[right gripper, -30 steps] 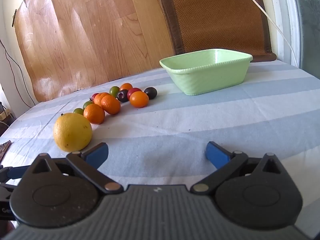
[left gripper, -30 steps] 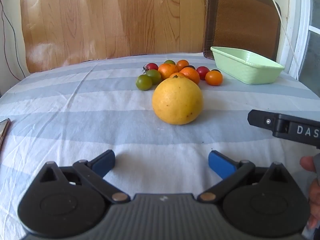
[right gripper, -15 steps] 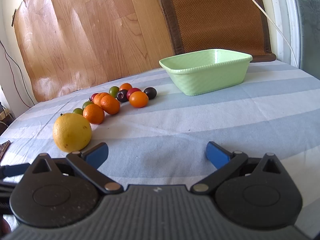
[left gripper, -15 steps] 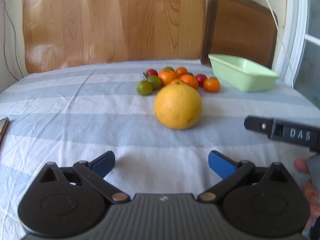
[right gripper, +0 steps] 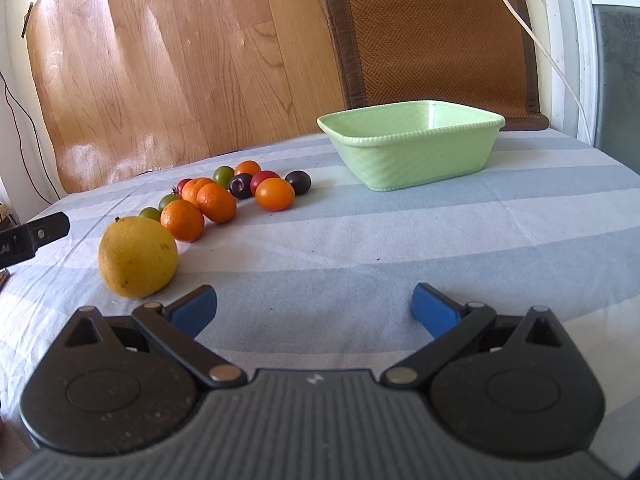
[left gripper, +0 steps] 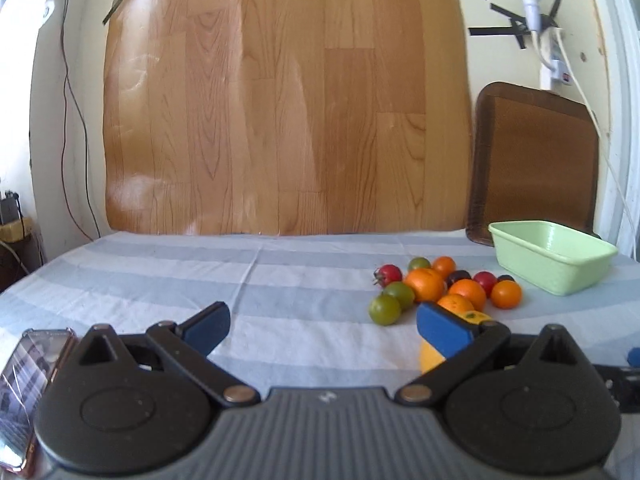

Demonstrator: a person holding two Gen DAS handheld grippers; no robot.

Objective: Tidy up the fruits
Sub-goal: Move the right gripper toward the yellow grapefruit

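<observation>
A large yellow citrus (right gripper: 138, 256) lies on the striped tablecloth. Behind it sits a cluster of small oranges (right gripper: 216, 202), green, red and dark tomatoes (right gripper: 298, 182). A pale green tray (right gripper: 412, 146) stands empty at the back right. My right gripper (right gripper: 314, 314) hovers open over bare cloth, right of the yellow citrus. My left gripper (left gripper: 322, 328) is open with nothing between its fingers; its right finger hides most of the yellow citrus (left gripper: 430, 358). The fruit cluster (left gripper: 426, 284) and green tray (left gripper: 552, 258) lie beyond, to the right.
A phone (left gripper: 24, 384) lies at the table's left edge. A wood-pattern board (left gripper: 280, 112) leans on the wall behind the table. A brown chair back (right gripper: 432, 36) stands behind the tray. A white cable (right gripper: 532, 36) hangs at the right. The left gripper's body (right gripper: 30, 236) shows at the right view's left edge.
My left gripper has tilted up and swung left, so the yellow citrus slid from centre to behind its right finger. The right gripper has barely moved.
</observation>
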